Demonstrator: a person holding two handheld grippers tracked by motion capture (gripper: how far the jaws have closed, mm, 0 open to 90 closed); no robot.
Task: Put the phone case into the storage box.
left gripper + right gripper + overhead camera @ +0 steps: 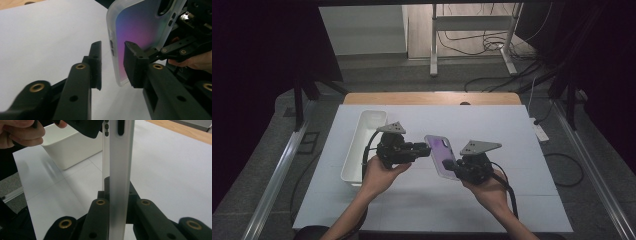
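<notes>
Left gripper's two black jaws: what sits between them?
The left gripper has the frosted translucent phone case edge between its pads, seen in its own view; the right gripper holds the case.

Phone case [441, 152] above the table [512, 150], between both claws; bin [362, 142] far left.

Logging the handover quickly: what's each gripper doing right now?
Left gripper: open, jaws either side of the phone case edge, not pressing it.
Right gripper: closed on the phone case.
</notes>
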